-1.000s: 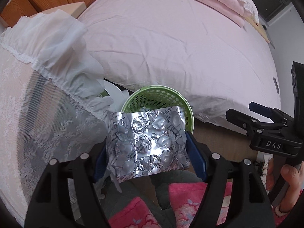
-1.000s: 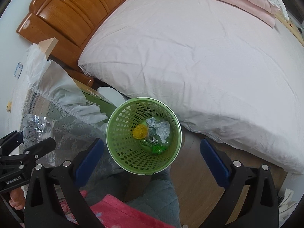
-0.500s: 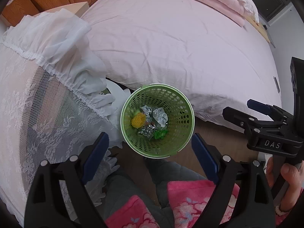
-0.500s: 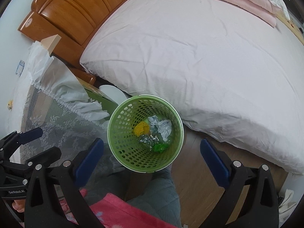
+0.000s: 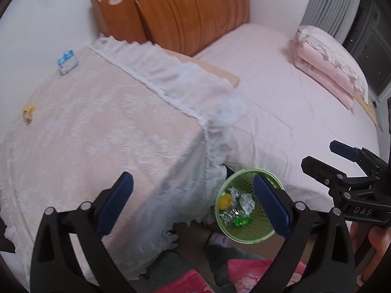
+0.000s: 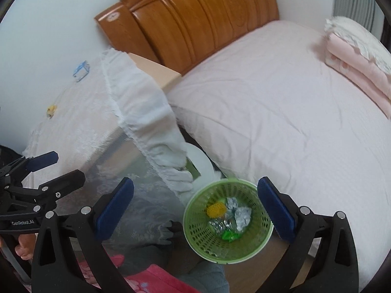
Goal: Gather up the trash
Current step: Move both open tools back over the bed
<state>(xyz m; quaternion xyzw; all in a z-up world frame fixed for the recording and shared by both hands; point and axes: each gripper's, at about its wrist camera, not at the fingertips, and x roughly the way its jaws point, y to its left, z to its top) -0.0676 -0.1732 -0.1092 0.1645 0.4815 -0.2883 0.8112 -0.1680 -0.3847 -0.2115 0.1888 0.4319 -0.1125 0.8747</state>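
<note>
The green mesh basket (image 5: pixel 246 237) (image 6: pixel 195 224) stands on the floor between the table and the bed. In it lie a foil blister pack (image 5: pixel 231 213) (image 6: pixel 220 224), crumpled foil (image 5: pixel 246 201), a yellow lump (image 6: pixel 215 208) and a green wrapper (image 6: pixel 229 235). My left gripper (image 5: pixel 193 190) hangs above the table's corner, its jaws still opening with nothing between them. Open and empty too, my right gripper (image 6: pixel 195 195) is over the basket. On the lace-covered table (image 5: pixel 97 134) lie a small yellow scrap (image 5: pixel 28 113) (image 6: pixel 51 109) and a blue-and-white packet (image 5: pixel 67 61) (image 6: pixel 80 70).
A bed with a pink sheet (image 5: pixel 281 102) fills the right, with a wooden headboard (image 5: pixel 183 17) and a folded pink blanket (image 5: pixel 327 66). A white round object (image 6: pixel 200 161) sits between table and bed. A person's legs (image 5: pixel 220 263) in grey and pink are below.
The blister pack left my left gripper and fell into the basket. Both grippers then rose and tilted up, bringing the tabletop and headboard into view.
</note>
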